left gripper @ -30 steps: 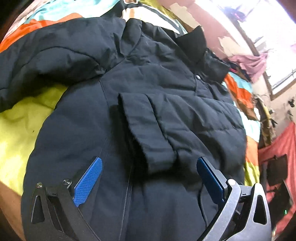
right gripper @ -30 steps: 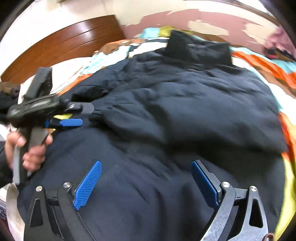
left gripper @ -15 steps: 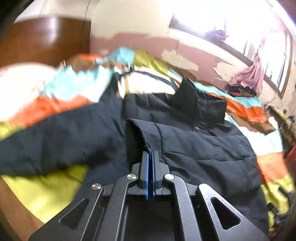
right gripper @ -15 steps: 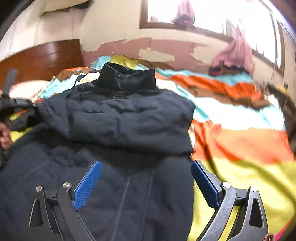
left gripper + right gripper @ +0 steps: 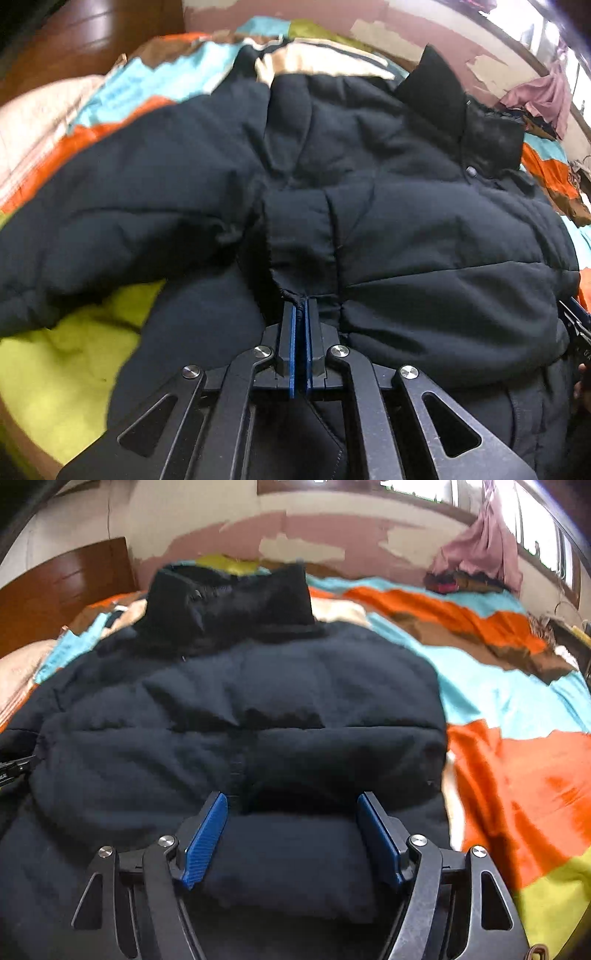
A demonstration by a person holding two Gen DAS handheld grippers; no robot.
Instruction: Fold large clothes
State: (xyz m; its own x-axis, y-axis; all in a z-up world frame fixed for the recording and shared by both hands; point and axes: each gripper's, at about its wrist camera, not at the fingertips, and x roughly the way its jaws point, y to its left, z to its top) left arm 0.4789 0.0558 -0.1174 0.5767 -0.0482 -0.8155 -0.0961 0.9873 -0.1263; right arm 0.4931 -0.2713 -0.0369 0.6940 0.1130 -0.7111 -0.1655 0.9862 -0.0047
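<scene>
A large black puffer jacket (image 5: 424,236) lies on the bed with one sleeve folded across its front. My left gripper (image 5: 301,306) is shut on the cuff (image 5: 299,240) of that folded sleeve. The other sleeve (image 5: 122,206) stretches out to the left. In the right wrist view the jacket (image 5: 229,716) fills the middle, collar (image 5: 229,605) at the far end. My right gripper (image 5: 291,812) is partly open, its blue pads astride a puffy fold of the jacket (image 5: 291,856) near the right edge, not clamped on it.
The bed has a striped cover in orange, turquoise, brown and yellow-green (image 5: 517,753). A wooden headboard (image 5: 55,598) stands at the far left. Pink cloth (image 5: 480,550) hangs by the window at the back right. The peeling wall runs behind the bed.
My left gripper shut on the sleeve cuff and stays shut on it. My right gripper moved to the jacket's right side, and its fingers have narrowed around a fold.
</scene>
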